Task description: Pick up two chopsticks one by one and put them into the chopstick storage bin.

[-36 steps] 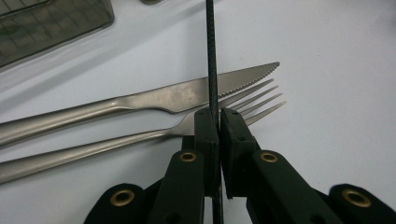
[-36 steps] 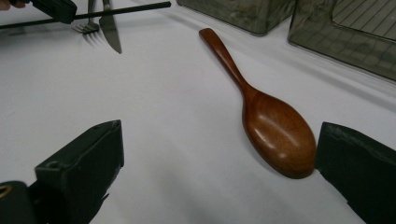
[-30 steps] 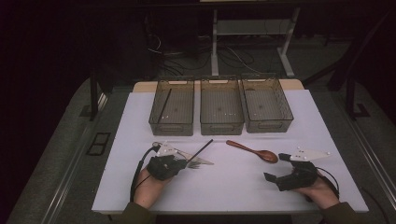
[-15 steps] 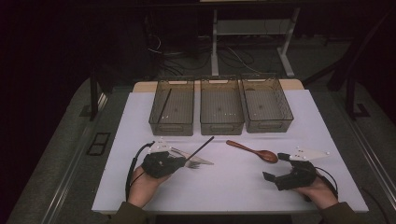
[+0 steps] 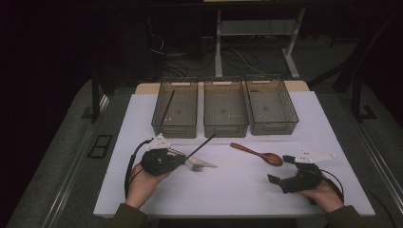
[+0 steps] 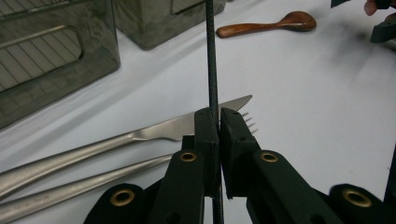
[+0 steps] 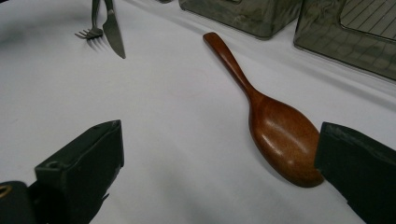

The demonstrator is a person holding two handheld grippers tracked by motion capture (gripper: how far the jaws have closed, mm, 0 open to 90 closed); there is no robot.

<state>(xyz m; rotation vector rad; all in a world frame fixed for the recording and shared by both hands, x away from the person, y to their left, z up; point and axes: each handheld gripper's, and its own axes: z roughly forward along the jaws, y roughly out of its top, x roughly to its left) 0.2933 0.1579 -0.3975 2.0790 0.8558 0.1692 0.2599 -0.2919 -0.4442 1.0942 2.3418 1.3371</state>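
Observation:
My left gripper [image 5: 183, 158] [image 6: 218, 115] is shut on a thin black chopstick [image 5: 202, 145] [image 6: 211, 56], which sticks out past the jaws toward the bins. A steel knife [image 6: 187, 126] [image 7: 114, 35] and a fork [image 6: 84, 184] [image 7: 91, 30] lie side by side on the white table under it. A second black chopstick [image 5: 167, 110] leans in the left bin [image 5: 175, 128]. My right gripper [image 5: 280, 169] [image 7: 217, 140] rests open near the table's front right. A brown wooden spoon [image 5: 259, 153] [image 7: 280, 135] lies just ahead of it, bowl toward its jaws, untouched.
Three smoky transparent bins stand in a row at the back of the table; the middle bin [image 5: 225, 128] and the right bin [image 5: 273, 126] hold nothing large. The white table top [image 5: 237, 190] has free room between my hands.
My left gripper has lifted slightly and drifted left with the chopstick in its jaws. The right gripper, spoon, knife and fork have stayed where they were.

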